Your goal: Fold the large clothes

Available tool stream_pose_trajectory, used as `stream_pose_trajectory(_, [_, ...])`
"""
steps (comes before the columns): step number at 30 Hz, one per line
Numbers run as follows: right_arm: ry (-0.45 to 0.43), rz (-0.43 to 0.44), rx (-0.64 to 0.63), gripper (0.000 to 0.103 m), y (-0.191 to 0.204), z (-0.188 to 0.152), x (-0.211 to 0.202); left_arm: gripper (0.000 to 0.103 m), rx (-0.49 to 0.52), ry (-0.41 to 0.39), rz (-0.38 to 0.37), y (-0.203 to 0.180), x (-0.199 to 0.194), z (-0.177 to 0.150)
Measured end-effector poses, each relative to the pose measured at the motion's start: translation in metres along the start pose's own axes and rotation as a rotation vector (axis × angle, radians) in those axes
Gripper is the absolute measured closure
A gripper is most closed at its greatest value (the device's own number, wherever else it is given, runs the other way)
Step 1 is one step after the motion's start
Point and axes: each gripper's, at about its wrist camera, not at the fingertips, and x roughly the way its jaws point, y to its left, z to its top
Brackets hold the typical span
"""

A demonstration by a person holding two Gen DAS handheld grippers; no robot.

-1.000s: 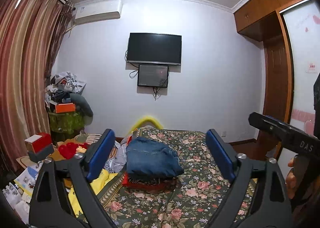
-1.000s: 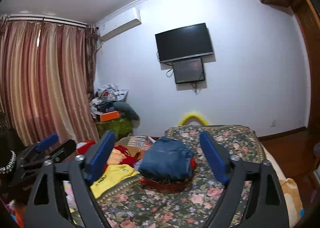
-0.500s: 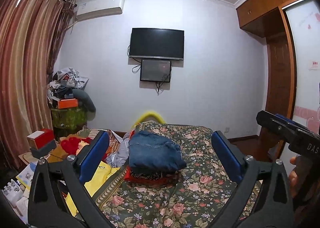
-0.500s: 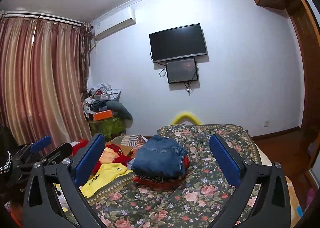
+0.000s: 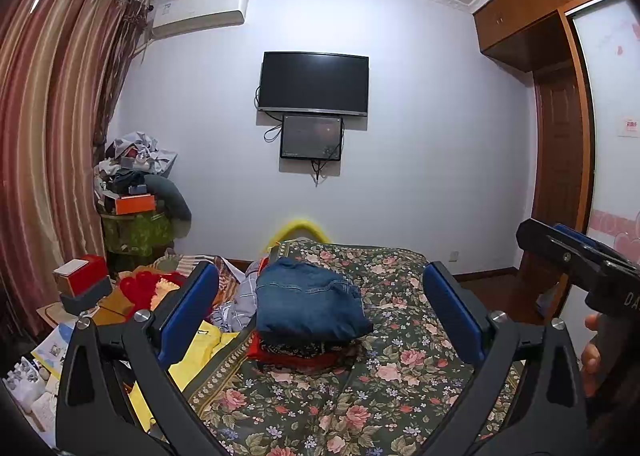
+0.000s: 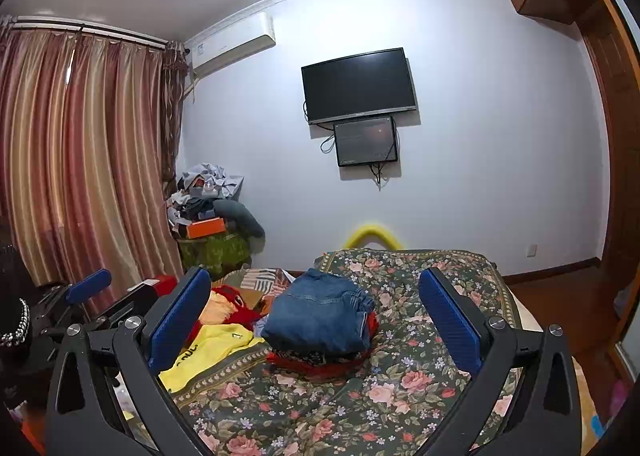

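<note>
While the left gripper [image 5: 320,312] holds its fingers wide and empty, folded jeans [image 5: 310,306] sit mid-frame atop a stack on the floral bed [image 5: 400,376]. In the right wrist view, the right gripper [image 6: 314,310], whose fingers have just been opening, stands wide with nothing between; jeans lie centre, yellow shirt [image 6: 204,352] lower left.

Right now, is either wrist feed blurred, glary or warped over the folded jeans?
Left wrist view: folded jeans sharp, evenly lit, no glare; fisheye bows the curtain and wardrobe. Right wrist view: jeans equally crisp; black vignette in the corners.
</note>
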Motion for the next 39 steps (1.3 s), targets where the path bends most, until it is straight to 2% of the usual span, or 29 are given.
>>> stream_pose_trajectory(25, [0.014, 0.004, -0.001, 0.000, -0.0031, 0.0026, -0.0023, 0.000, -0.011, 0.011, 0.003, 0.0009, -0.0001, -0.0025])
stream_pose_trajectory(39, [0.023, -0.006, 0.005, 0.000, -0.0066, 0.0059, -0.0017, 0.000, -0.008, 0.020, -0.028, 0.0002, 0.0038, -0.0010])
